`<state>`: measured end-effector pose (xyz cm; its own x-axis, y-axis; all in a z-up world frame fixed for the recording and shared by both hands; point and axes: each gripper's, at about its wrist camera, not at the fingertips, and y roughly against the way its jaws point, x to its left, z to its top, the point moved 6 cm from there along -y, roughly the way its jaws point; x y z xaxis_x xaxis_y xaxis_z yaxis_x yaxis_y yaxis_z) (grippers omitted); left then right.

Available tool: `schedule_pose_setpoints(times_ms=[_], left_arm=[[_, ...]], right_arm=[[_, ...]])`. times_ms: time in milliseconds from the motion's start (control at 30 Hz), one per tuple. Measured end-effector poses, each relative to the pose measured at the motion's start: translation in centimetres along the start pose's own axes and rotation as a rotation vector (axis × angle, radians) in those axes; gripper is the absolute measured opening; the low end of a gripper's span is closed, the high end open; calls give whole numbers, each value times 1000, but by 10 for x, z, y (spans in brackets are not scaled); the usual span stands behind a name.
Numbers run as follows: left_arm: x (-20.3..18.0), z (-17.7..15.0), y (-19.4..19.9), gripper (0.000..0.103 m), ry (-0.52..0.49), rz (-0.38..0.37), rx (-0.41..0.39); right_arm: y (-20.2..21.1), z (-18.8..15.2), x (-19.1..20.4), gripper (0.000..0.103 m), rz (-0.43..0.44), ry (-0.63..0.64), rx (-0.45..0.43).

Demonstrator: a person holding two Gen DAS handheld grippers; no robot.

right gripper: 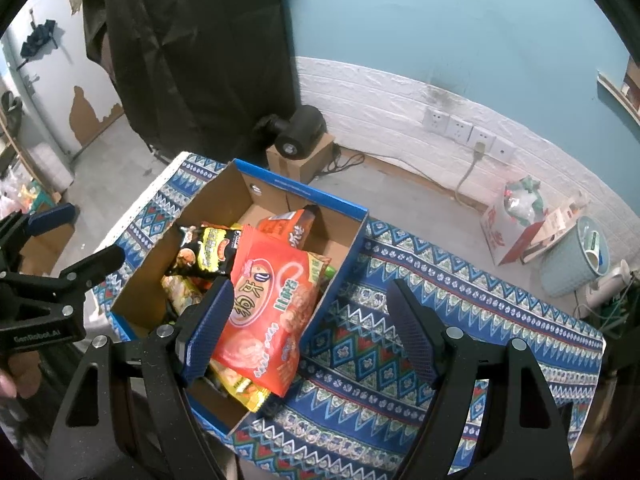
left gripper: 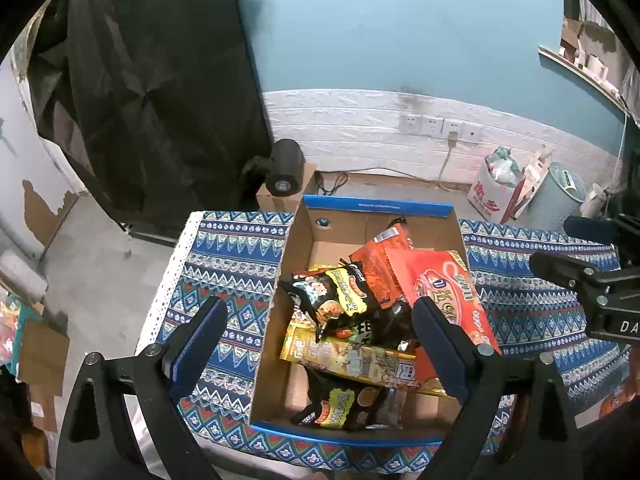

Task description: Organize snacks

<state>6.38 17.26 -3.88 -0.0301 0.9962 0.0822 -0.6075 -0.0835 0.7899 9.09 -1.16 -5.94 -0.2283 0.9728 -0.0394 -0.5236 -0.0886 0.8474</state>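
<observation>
Your left gripper (left gripper: 320,344) and right gripper (right gripper: 310,320): fingers spread wide, empty, above snack box (left gripper: 376,205), touching nothing.

The cardboard box (left gripper: 298,240) is showing plain brown walls with bright blue rims. The cloth (right gripper: 400,300) over the desk is running in blue, white, red and green zigzag and diamond bands. The big snack bag (right gripper: 268,308) is glowing orange-red; a smaller packet (left gripper: 332,296) is showing black and yellow. The fingers (right gripper: 208,332) are showing dark blue pads on black frames.
</observation>
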Motion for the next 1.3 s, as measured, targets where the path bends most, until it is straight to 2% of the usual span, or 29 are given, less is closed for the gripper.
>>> schedule_pose_setpoints(times_ms=[367,1300], left_arm=[[-6,-1,0,95,-20,9,6],[-8,-5,-2,95,1,-36,32]], right_arm=[[1,-2,-2,79,1,-8,4],[1,-2,-2,79,-1,-9,5]])
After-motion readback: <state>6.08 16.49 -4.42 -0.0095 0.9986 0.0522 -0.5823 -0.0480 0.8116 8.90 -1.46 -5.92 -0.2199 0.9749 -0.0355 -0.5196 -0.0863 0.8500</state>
